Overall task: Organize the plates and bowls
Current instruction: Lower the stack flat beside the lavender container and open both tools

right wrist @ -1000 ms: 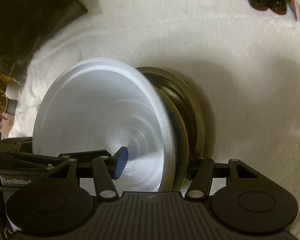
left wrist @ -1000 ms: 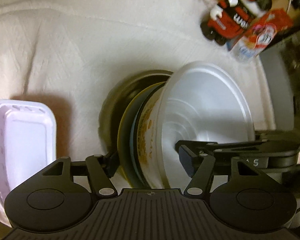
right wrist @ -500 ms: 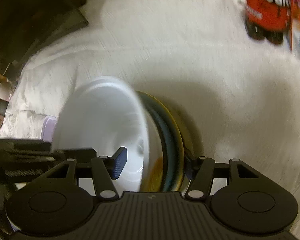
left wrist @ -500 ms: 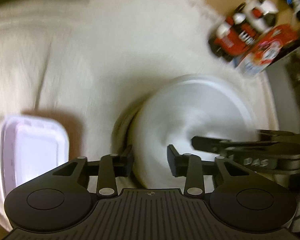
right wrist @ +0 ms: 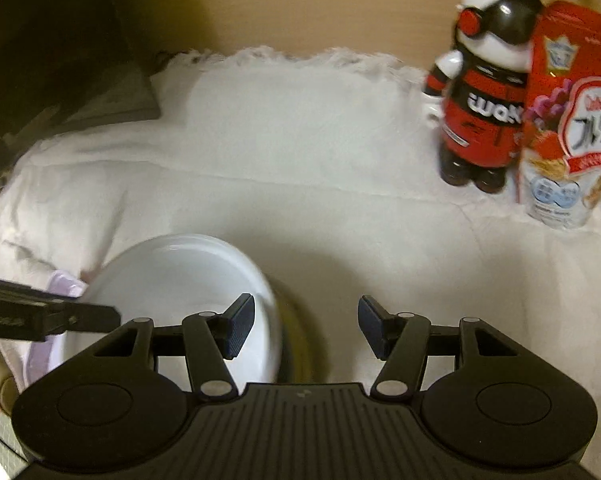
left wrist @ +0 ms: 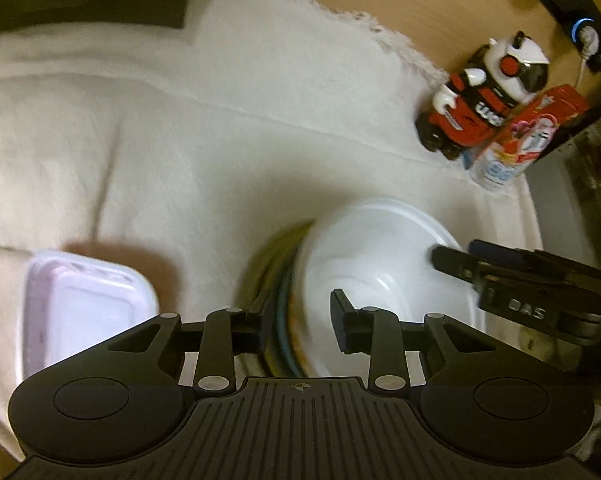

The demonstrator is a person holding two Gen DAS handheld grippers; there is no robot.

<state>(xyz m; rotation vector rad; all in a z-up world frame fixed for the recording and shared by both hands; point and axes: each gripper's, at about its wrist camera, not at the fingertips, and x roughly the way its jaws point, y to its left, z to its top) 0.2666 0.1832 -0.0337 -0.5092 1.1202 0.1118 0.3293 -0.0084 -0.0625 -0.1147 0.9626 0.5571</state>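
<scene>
Now the left tool (left wrist: pixel 300 322) clamps the stacked dishes' (left wrist: pixel 288 304) rims.

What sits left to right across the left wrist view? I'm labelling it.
Lilac tray → stacked plates → white bowl → right gripper → cereal box, with the toy figure overlapping it.

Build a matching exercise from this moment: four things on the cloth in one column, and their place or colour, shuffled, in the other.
Things:
1. white bowl
2. lavender container
3. bear figure
4. cereal pack

Descriptions:
A. right beside the figure, printed with fruit
B. nested against the stack of plates
C. left of the dishes, on the white cloth
D. red and black, standing at the cloth's far edge

Pairs: 1-B, 2-C, 3-D, 4-A
</scene>
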